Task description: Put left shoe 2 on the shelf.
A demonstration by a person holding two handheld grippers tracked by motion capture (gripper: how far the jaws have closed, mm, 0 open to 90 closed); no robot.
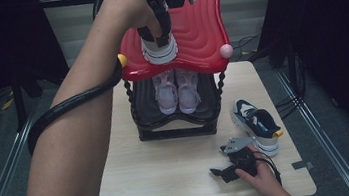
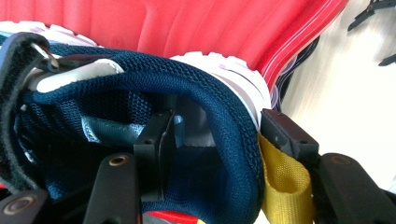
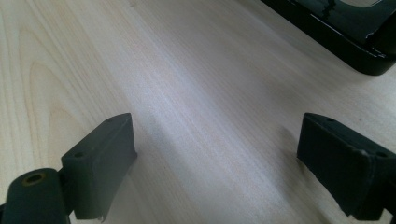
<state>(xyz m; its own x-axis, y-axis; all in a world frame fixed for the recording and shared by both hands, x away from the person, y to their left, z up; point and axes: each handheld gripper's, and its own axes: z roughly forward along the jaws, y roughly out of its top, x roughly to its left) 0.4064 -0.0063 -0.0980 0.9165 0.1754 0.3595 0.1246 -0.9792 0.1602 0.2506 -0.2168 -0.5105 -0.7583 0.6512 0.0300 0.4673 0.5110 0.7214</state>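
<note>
A navy and white sneaker [image 1: 159, 51] stands on the red top shelf [image 1: 202, 29] of a shoe rack, heel towards me. My left gripper [image 1: 156, 29] reaches down over that heel. In the left gripper view the left gripper [image 2: 218, 135] straddles the sneaker's navy heel collar [image 2: 229, 126]: one jaw is inside the shoe with a gap to the padding, the other is outside beside the yellow pull tab [image 2: 275, 182]. Its twin sneaker [image 1: 257, 124] lies on the table at the right. My right gripper [image 1: 222, 172] rests open on the table [image 3: 187, 93] with nothing between its jaws.
A pair of pink shoes [image 1: 177, 91] sits on the black lower shelf [image 1: 176, 128] of the rack. The rack's black base [image 3: 355, 32] is a little beyond the right gripper. The light wooden table [image 1: 172, 179] has bare room in front of the rack.
</note>
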